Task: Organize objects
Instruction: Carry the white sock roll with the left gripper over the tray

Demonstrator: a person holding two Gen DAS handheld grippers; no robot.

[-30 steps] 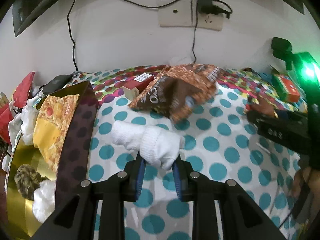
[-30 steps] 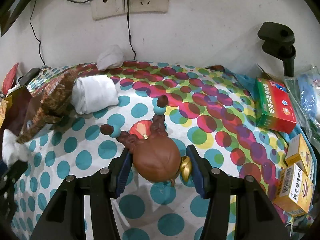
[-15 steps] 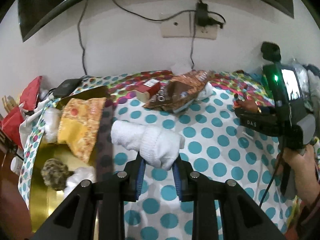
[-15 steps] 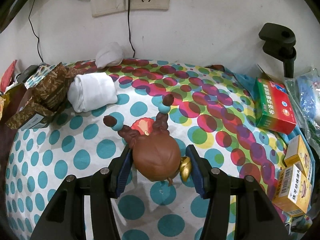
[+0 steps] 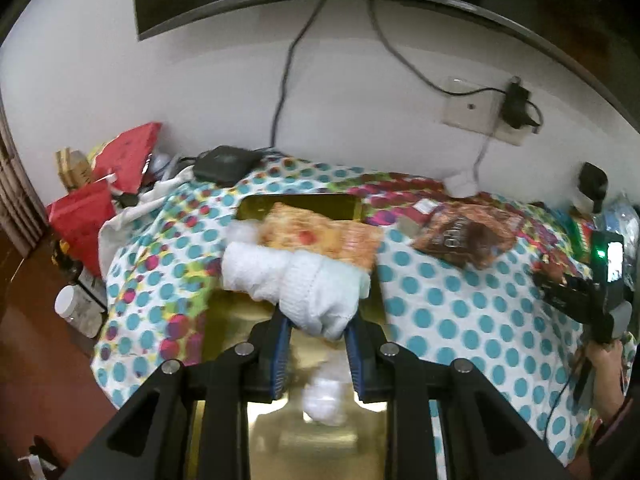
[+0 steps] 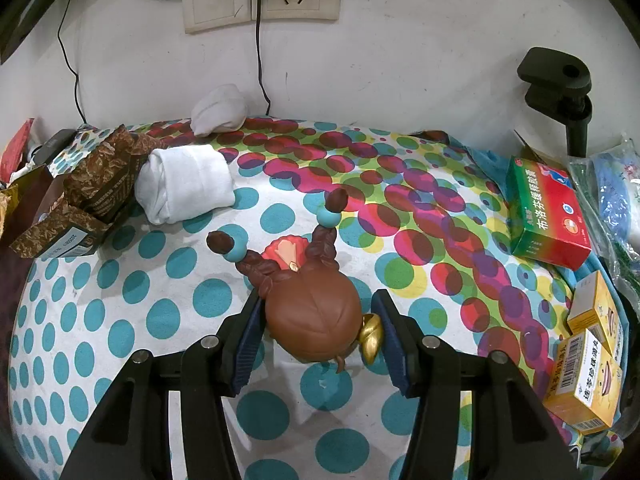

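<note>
Two tongs are at work here, each clenched on its own thing. The left tongs (image 5: 316, 330) grasp a rolled white sock bundle (image 5: 296, 280): soft knit, one ribbed cuff folded over the roll, its lower end pinched between the blue pads. It hangs in the air over a shiny gold tray (image 5: 320, 202), in front of a yellow-and-red snack packet (image 5: 320, 236) that lies in that tray. Another white bundle (image 5: 324, 398), blurred, shows below the pads inside the tray.

The right tongs (image 6: 318, 320) are closed around a brown-haired figurine (image 6: 312, 320), seen from above: a smooth round brown head, two plaited braids ending in teal beads and dark tips, a red-and-peach patch in front, and a gold ornament at the side touching the right pad. It sits low over the polka-dot cloth (image 6: 120, 320) covering the surface.

On that cloth, a second rolled white sock (image 6: 186, 188) lies beside a crumpled brown snack bag (image 6: 84, 200) with a barcode label; its small print is unreadable. A third white bundle (image 6: 220, 114) rests against the wall. To the right, a green-and-red medicine box (image 6: 548, 216) carries Chinese characters, and two yellow boxes (image 6: 588, 364) bear Chinese writing and a barcode.
</note>
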